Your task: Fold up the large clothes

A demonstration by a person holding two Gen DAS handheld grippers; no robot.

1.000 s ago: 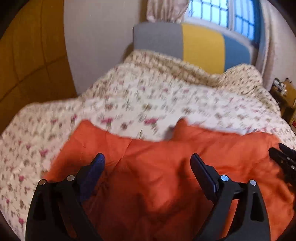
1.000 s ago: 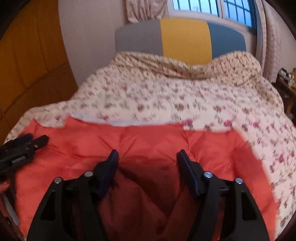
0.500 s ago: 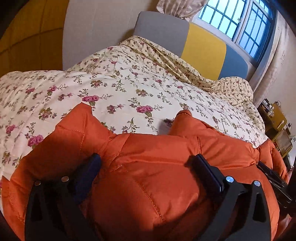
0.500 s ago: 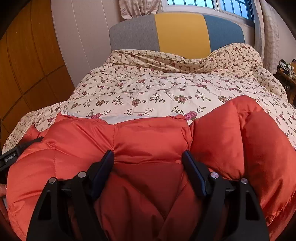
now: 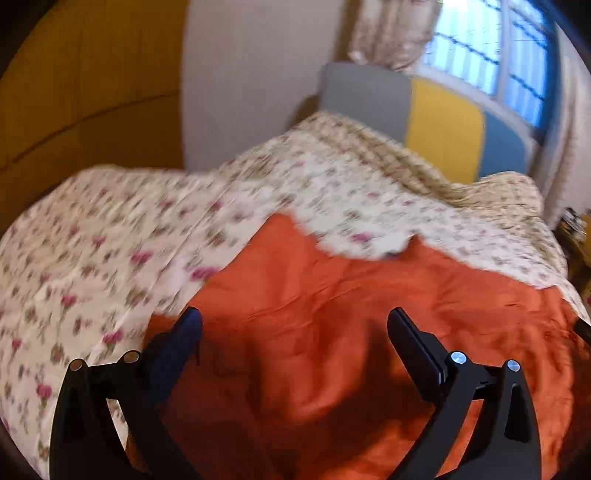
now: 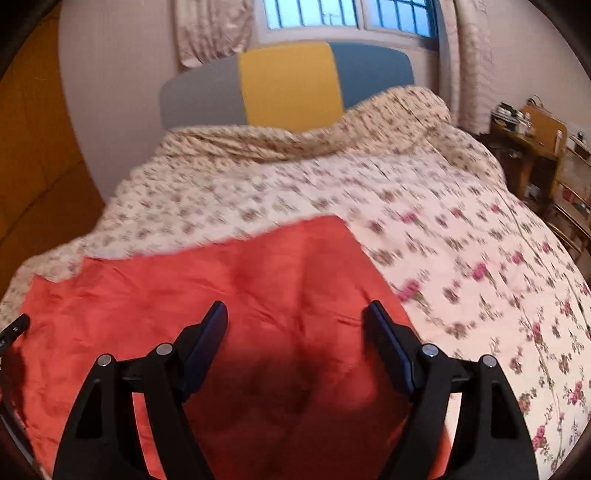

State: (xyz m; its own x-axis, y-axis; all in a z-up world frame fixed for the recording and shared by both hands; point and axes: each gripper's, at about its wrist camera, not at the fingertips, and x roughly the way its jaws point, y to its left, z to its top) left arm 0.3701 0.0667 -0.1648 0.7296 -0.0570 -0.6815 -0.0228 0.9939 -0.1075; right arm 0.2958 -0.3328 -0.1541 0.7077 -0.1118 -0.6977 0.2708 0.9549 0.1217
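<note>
Plainly the orange puffer jacket (image 5: 332,332) is a soft, bulky thing: quilted and padded, with a smooth shell that looks slippery and will likely spring back from any crease, yet light for its size. It lies spread over the near part of the bed, filling the lower centre and lower right of the left wrist view and the lower left and centre of the right wrist view (image 6: 229,295), its far edge ragged against the floral quilt (image 5: 110,258). Because the fill compresses, a pinch in the middle of a panel would probably gather only loose shell; the better hold, by my judgement, is at a firm edge, a hem, seam line or shoulder corner, with one grip at each side so the fold stays even. The left hand-held gripper (image 5: 295,328) hangs over the jacket with its jaws spread wide and nothing pressed between them. The right hand-held gripper (image 6: 295,317) also hovers above the cloth, its jaws opening and free of fabric. Beyond the quilt, at the top of both frames, stand the grey, yellow and blue headboard (image 6: 288,81) and the window (image 6: 347,14); both views are blurred.
</note>
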